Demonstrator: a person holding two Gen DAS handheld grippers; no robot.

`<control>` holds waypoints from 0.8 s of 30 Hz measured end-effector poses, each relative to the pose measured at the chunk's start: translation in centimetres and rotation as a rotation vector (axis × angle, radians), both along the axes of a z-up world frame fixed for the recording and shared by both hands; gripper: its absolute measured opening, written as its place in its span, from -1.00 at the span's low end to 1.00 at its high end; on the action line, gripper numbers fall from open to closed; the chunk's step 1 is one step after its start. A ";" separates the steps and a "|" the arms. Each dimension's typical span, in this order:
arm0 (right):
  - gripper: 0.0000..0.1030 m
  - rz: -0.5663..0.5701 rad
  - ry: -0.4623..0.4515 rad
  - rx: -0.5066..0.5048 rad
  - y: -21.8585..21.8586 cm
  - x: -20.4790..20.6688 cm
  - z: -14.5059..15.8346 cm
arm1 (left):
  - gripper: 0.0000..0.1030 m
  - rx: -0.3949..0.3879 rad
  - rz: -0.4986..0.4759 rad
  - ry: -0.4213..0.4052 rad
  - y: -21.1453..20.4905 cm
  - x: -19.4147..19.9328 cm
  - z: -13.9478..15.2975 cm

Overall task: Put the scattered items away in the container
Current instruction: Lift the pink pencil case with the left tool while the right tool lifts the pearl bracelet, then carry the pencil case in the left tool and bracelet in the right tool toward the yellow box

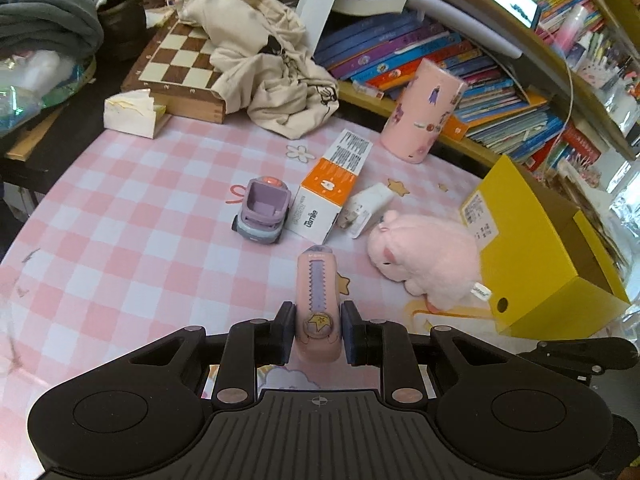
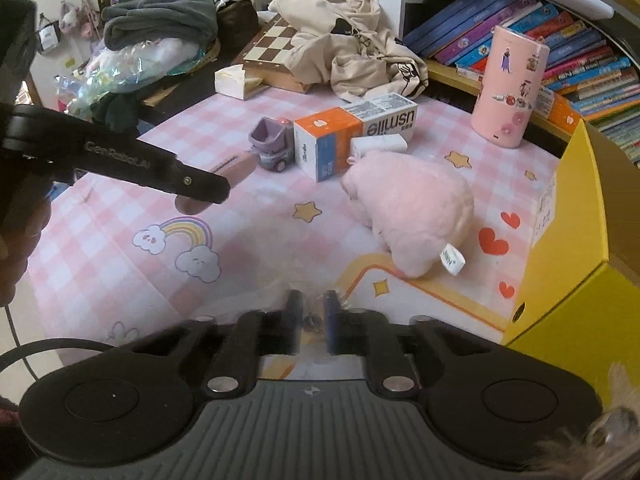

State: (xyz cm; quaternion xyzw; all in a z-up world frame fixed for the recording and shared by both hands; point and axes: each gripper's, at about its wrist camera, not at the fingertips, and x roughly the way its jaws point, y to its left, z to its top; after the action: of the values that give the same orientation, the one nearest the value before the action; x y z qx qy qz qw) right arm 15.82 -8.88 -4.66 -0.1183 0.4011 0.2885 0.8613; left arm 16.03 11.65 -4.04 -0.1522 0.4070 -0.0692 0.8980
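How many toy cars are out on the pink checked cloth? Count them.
1: the purple toy car beside the orange-and-white box, on its left. The cream fabric heap might hide more.

"usmile" on orange-white box (image 2: 352, 136)

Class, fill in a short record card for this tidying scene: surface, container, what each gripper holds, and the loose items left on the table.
surface: pink checked tablecloth
container: yellow box, at the table's right edge
left gripper: shut on a pink utility knife
right gripper: jaws nearly together, something small and dark between them, too blurred to name
loose items: purple toy car, orange and white carton, white charger, pink plush toy, pink cylinder
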 end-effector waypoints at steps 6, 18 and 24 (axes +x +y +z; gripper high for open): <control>-0.71 -0.027 0.036 -0.004 -0.3 -0.6 -0.2 | -0.56 -0.007 0.002 -0.007 0.3 -1.4 0.3; -0.14 0.070 0.075 -0.057 2.3 -0.1 -1.8 | -0.56 -0.014 0.016 0.008 0.8 -1.6 0.1; -0.62 0.104 0.093 -0.090 3.1 0.5 -2.9 | -0.56 -0.019 0.021 0.025 1.0 -1.3 -0.4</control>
State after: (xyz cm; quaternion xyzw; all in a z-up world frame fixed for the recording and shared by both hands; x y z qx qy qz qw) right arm 16.36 -5.75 -7.57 -0.1641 0.4466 0.3198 0.8194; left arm 14.71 12.62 -4.46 -0.1657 0.4160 -0.0618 0.8920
